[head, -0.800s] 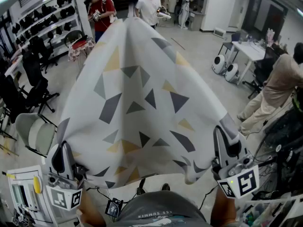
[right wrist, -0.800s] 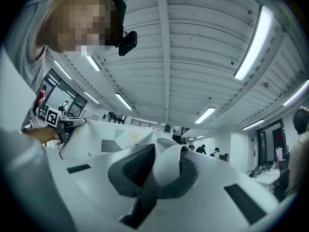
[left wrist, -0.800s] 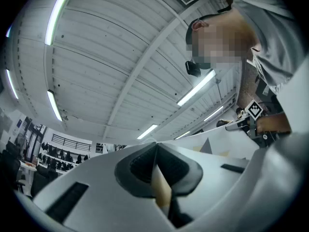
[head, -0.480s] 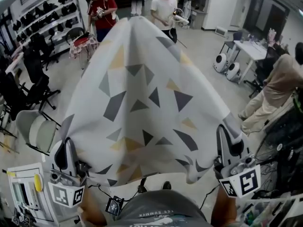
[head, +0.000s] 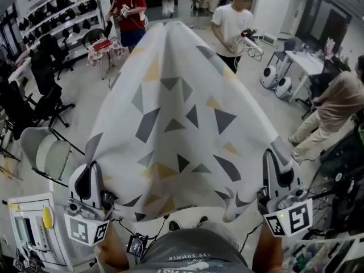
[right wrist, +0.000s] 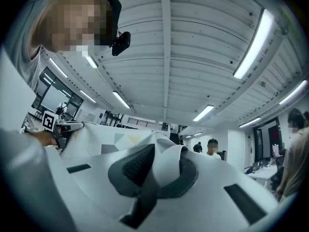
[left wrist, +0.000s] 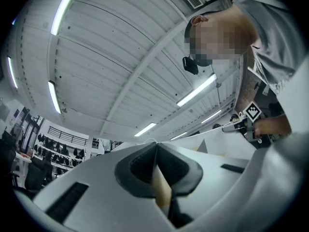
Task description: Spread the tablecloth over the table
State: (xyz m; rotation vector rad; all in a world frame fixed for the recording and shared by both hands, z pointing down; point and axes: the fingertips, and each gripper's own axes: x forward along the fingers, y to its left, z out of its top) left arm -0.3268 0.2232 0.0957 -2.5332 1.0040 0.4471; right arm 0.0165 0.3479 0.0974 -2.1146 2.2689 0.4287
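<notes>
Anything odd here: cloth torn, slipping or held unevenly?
Nothing stands out. The tablecloth arches up intact, one near corner clamped in the left hand-held gripper, the other in the right hand-held gripper. Its near edge sags slightly between them.

Tablecloth [head: 182,124]: white with grey, dark and yellow triangles, held up in the air, billowed into a ridge that runs away from the wearer. Near corners caught in the left gripper [head: 90,181] and right gripper [head: 277,168], jaws closed on the fabric, hem sagging between them. Marker cube [head: 85,232] low on the left, another [head: 291,219] on the right. Wearer's grey shirt [head: 193,257] at bottom edge. Beyond the cloth: person in red top [head: 128,10], person in white shirt [head: 234,24], person in beige [head: 335,104] at right. Grey chair [head: 45,155] left, wall shelves [head: 57,21] behind
</notes>
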